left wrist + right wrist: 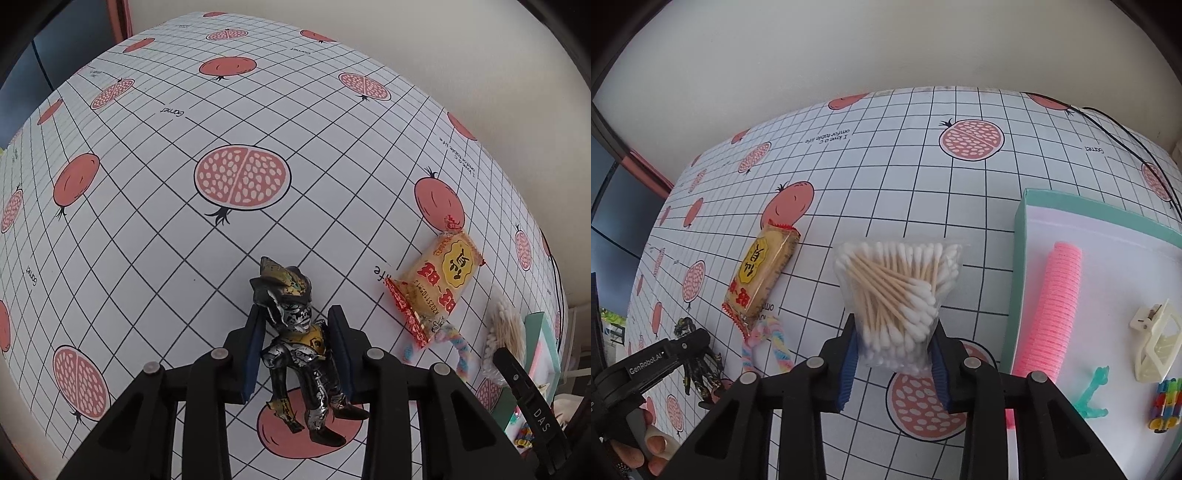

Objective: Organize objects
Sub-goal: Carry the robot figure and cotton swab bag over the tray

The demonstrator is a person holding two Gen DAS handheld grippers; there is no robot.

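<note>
Right gripper (894,354) in close: both blue pads pinch the lower part of a clear bag of cotton swabs (899,295), the jaws drawn in about halfway and the plastic bulging between them. The bag stands up out of the fingers, its long axis running forward along them, swab sticks fanned toward the top. It looks lifted off the tablecloth (905,177), though I can't tell for sure.

Over on the left gripper (299,343), the fingers flank a black, silver and gold toy figure (303,350) at the chest. The pads sit tight on its sides, so it reads as gripped. The figure's long axis also runs along the fingers, head forward, legs trailing back under the gripper over a printed pomegranate.

Now the relation that matters: the teal-rimmed tray (1019,258) lies just to the right of the right gripper, its near wall beside the swab bag. It holds a pink ribbed roll (1056,314), a cream hair claw (1156,343), a small teal figure (1093,395) and a stack of coloured pieces (1165,410). The right hand is plainly the nearer one; my call is a short sideways carry over that wall for the swabs, while the left has to cross the whole table.

Further out on the cloth, between the two grippers: a yellow snack packet (762,273) lying slantwise, with a pastel twisted cord (764,343) touching its near end. Both untouched.
</note>
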